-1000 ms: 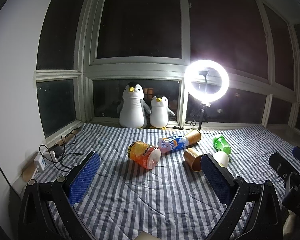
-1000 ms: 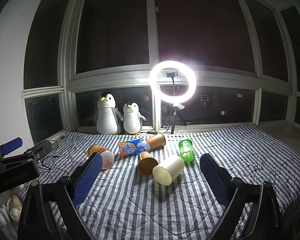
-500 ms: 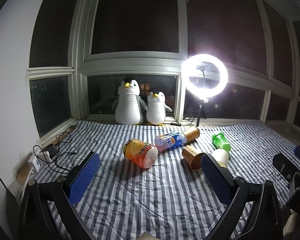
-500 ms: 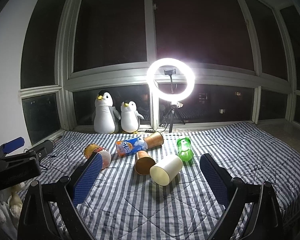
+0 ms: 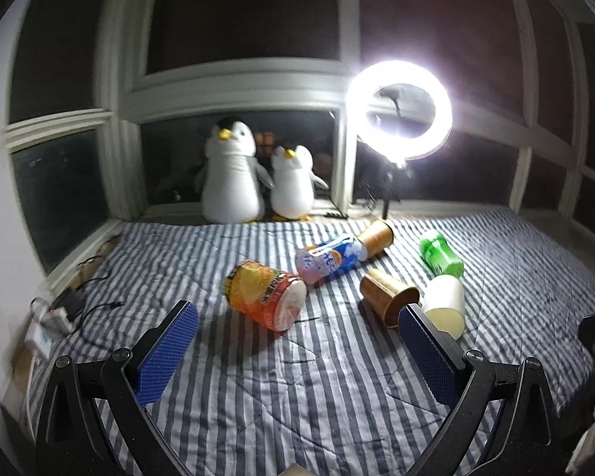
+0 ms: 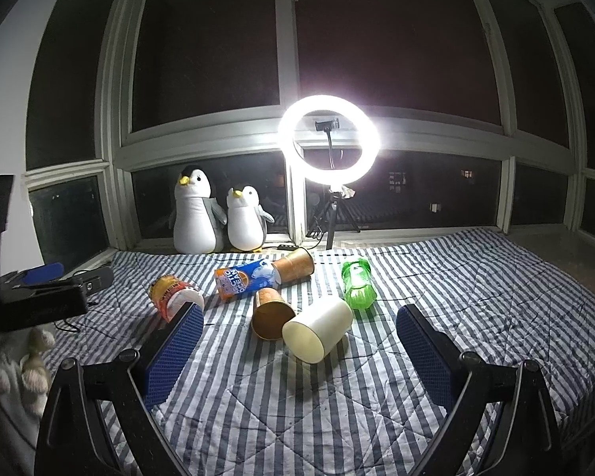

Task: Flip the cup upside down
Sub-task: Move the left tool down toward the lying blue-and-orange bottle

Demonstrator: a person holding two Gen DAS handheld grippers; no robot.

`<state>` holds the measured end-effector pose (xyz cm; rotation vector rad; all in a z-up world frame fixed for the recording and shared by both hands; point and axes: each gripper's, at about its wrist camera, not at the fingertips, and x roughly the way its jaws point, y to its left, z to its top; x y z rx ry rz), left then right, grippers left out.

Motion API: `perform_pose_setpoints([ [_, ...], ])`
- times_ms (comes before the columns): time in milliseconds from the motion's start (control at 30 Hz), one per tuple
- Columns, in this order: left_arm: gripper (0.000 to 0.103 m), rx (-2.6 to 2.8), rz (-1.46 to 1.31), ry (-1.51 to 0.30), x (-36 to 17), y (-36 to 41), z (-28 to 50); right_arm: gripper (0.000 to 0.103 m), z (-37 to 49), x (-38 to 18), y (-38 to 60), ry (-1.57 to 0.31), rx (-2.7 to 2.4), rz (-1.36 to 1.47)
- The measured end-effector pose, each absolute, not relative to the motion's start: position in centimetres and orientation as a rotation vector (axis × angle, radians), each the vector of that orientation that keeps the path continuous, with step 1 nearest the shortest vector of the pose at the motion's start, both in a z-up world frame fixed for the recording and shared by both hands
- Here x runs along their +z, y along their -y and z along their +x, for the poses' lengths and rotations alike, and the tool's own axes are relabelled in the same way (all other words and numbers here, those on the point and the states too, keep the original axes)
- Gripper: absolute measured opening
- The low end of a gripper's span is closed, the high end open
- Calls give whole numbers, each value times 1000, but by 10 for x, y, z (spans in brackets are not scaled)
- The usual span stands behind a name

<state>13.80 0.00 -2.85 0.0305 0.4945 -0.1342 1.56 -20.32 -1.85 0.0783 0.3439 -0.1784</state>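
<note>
Right view only: the white cup [image 6: 318,329] showed its open mouth in full, on its side.
Left view only: a charger and cables [image 5: 65,307] at the bed's [image 5: 297,396] far left edge.
Cup position: ahead of the right gripper [image 6: 297,351], between its fingers, untouched.
Right gripper: spread wide, empty.
Left gripper [image 5: 297,351]: spread wide, empty; cup [image 5: 444,305] just past its right finger.

The bed cover [image 6: 436,301] is striped navy and white. On it lie a cream cup [image 6: 317,331], two copper-brown cups [image 6: 271,311] [image 6: 295,263], a green bottle [image 6: 359,283], a blue-and-orange can [image 6: 244,277] and an orange-red cup [image 5: 263,293]. Far left, the penguins [image 6: 196,212] are white and grey with yellow beaks. Both claws' pads [image 6: 174,353] are blue.
</note>
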Motion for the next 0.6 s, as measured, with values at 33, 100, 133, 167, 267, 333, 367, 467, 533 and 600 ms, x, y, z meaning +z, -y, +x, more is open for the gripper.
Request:
perform_pose_setpoints([
  [33, 102, -145, 46, -510, -29, 2, 149, 96, 18, -19, 205, -347, -181, 79],
  [100, 102, -169, 72, -534, -29, 6, 169, 96, 22, -21, 208, -355, -184, 81],
  [133, 102, -185, 91, -555, -29, 9, 183, 96, 24, -22, 209, -359, -186, 84],
  [167, 102, -194, 105, -566, -30, 12, 193, 96, 27, -22, 211, -365, -187, 87],
  [267, 102, -239, 150, -616, -31, 22, 230, 96, 30, -25, 214, -375, -193, 86],
  [333, 102, -280, 162, -665, -33, 28, 260, 96, 34, -27, 217, -385, -200, 83],
  [367, 102, -294, 163, -686, -34, 30, 273, 96, 35, -28, 219, -389, -206, 84],
  [467, 102, -304, 191, -745, -39, 41, 314, 96, 38, -32, 227, -400, -224, 95],
  [533, 102, -331, 219, -786, -45, 52, 342, 96, 39, -33, 233, -406, -236, 103],
  [600, 102, -349, 241, -828, -53, 63, 366, 96, 39, -35, 238, -413, -251, 104],
])
